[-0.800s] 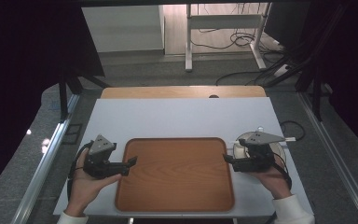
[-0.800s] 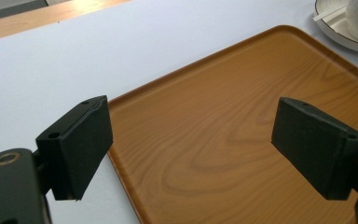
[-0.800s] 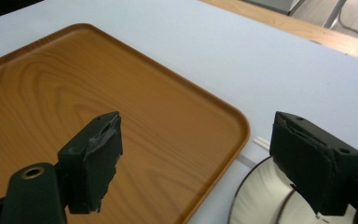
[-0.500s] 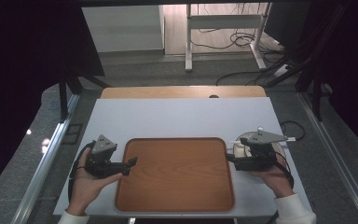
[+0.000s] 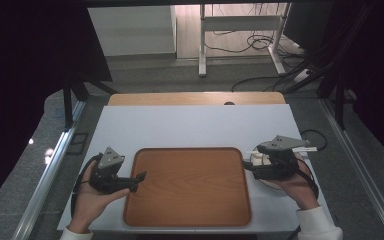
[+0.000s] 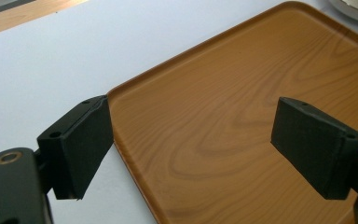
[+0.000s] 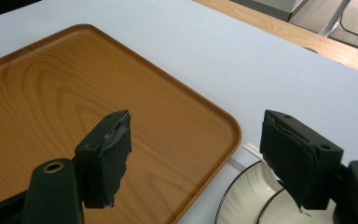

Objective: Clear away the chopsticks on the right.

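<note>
A wood-grain tray (image 5: 187,195) lies empty in the middle of the white table (image 5: 190,125). My left gripper (image 5: 141,176) hovers at the tray's left edge, and in the left gripper view its jaws stand wide apart (image 6: 196,144) over the tray (image 6: 214,107) with nothing between them. My right gripper (image 5: 246,167) is at the tray's right edge, just above a white plate (image 5: 256,159). In the right gripper view it is open (image 7: 200,158), straddling the tray's corner (image 7: 74,93) and the plate (image 7: 251,196), gripping neither.
Thin white sticks (image 7: 249,149) lie beside the plate next to the tray's corner. A bare wooden strip (image 5: 195,98) runs along the table's far edge. Beyond it stand a metal desk frame (image 5: 240,30) and floor cables (image 5: 260,80).
</note>
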`<act>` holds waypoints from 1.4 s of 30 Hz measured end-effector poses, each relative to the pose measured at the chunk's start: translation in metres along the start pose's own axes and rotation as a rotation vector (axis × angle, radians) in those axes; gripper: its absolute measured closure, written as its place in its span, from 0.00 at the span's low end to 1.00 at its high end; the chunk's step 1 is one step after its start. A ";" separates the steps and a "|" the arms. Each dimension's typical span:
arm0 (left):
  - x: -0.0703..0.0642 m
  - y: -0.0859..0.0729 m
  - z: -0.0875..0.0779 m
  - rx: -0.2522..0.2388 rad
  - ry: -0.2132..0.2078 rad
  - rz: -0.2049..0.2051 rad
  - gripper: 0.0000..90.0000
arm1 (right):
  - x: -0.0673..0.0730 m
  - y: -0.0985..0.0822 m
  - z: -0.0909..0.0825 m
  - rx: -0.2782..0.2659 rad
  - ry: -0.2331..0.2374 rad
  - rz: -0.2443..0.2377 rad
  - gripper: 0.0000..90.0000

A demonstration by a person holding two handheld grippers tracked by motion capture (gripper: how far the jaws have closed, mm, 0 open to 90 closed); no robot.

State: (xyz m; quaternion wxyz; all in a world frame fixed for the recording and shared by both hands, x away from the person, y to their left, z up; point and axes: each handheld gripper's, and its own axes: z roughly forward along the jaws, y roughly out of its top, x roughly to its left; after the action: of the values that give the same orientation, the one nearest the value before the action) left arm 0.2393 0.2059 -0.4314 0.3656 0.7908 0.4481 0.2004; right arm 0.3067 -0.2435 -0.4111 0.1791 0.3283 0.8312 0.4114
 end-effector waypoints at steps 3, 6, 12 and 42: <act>0.000 0.000 0.004 0.010 0.006 0.008 0.13 | -0.003 0.000 -0.002 0.005 -0.006 0.004 0.29; 0.001 0.000 0.005 0.008 0.004 0.003 0.13 | -0.006 0.001 -0.005 0.009 -0.016 0.007 0.30; -0.001 0.000 0.005 0.031 0.002 0.022 0.13 | -0.017 0.007 -0.027 -0.023 -0.044 0.003 0.32; 0.003 -0.003 0.008 0.043 -0.008 0.008 0.14 | -0.077 0.001 -0.068 0.013 -0.203 0.126 0.52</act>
State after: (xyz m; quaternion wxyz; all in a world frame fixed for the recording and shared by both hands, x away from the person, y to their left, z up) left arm 0.2444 0.2061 -0.4388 0.3494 0.8012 0.4475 0.1890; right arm 0.3240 -0.3347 -0.3680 0.2341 0.4209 0.7891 0.3813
